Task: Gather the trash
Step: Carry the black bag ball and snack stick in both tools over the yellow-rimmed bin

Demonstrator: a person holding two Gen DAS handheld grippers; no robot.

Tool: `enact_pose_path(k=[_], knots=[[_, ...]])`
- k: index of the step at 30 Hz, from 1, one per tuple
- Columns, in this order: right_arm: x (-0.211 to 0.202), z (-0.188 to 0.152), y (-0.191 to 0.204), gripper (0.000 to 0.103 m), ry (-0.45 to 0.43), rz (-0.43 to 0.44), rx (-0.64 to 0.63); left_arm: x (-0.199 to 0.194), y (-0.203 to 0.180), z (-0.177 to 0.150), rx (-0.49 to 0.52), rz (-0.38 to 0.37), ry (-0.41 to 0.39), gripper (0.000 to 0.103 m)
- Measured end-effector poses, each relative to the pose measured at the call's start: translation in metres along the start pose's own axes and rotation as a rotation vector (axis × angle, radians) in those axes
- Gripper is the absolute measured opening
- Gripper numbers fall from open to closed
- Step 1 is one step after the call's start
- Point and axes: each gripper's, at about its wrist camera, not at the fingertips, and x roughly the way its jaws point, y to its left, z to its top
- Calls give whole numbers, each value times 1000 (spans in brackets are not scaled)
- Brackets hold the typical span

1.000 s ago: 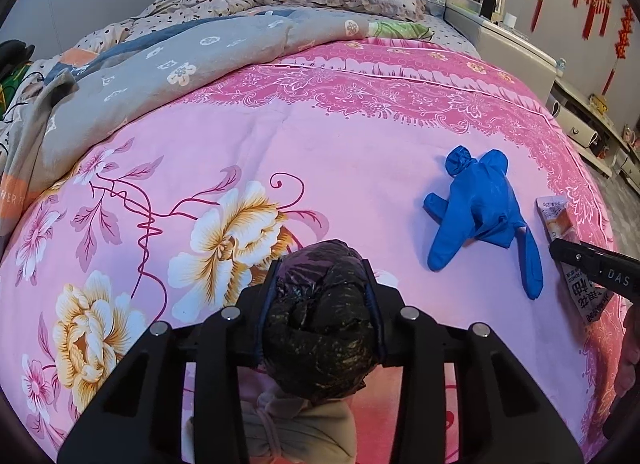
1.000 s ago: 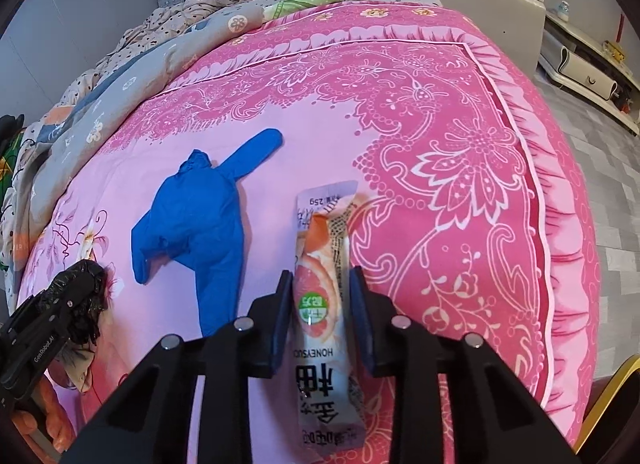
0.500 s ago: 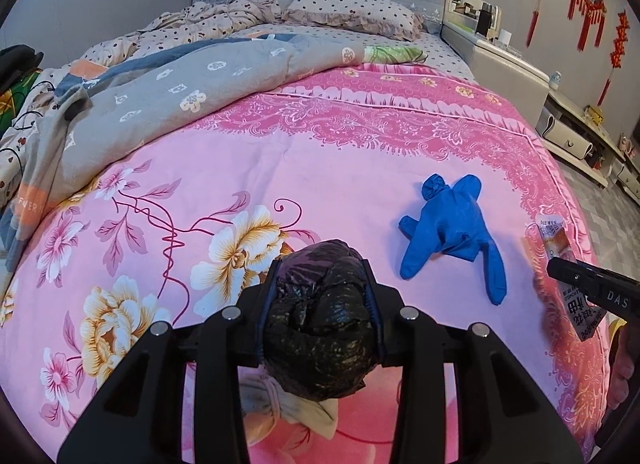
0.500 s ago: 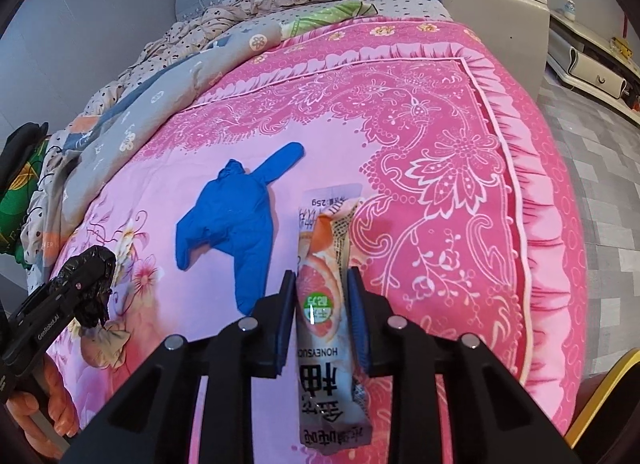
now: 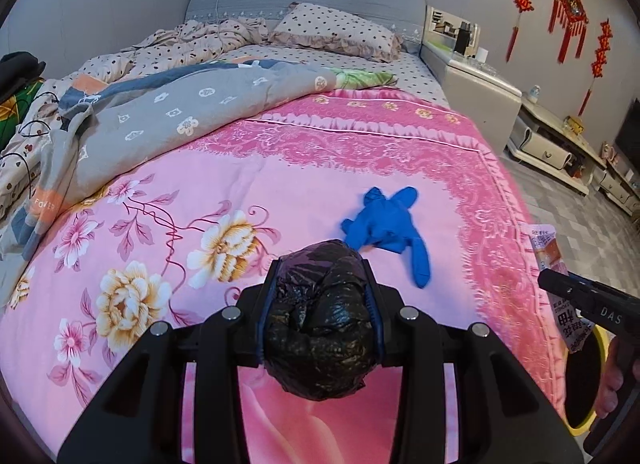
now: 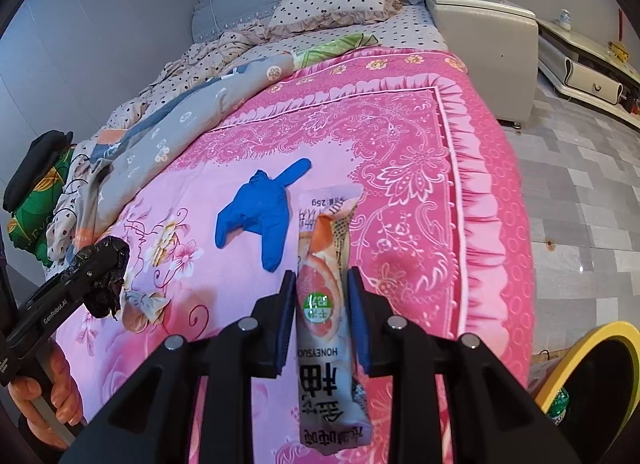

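Note:
My left gripper (image 5: 320, 288) is shut on a crumpled black plastic bag (image 5: 320, 324), held above the pink floral bedspread (image 5: 168, 232). My right gripper (image 6: 321, 284) is shut on an orange-and-white snack wrapper (image 6: 322, 304) that hangs down between its pads. A blue rubber glove (image 5: 384, 224) (image 6: 260, 212) lies flat on the bedspread between the two grippers. In the right wrist view the left gripper (image 6: 108, 264) with the black bag (image 6: 108, 276) shows at the left edge, and a knotted beige bundle (image 6: 144, 304) lies on the bed under it. The right gripper's finger (image 5: 584, 300) and the wrapper (image 5: 552, 260) show at the right edge of the left wrist view.
A yellow-rimmed bin with a black liner (image 6: 592, 380) (image 5: 580, 376) stands on the floor at the bed's right corner. A grey quilt (image 5: 168, 116) is bunched along the left side. A pillow (image 5: 336, 32) and a white nightstand (image 6: 480, 36) stand at the head of the bed.
Both grippers have risen and drawn back from the bed with their loads. The glove now looks smaller and farther away, and the yellow bin has come into view.

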Motion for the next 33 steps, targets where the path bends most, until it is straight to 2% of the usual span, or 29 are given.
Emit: enact_pose_path(k=[15, 33], knots=[[-100, -31, -46, 24, -105, -12, 36, -65, -103, -28, 92, -159, -39, 35], [-177, -70, -135, 24, -182, -79, 158, -105, -223, -59, 222, -336, -39, 35]])
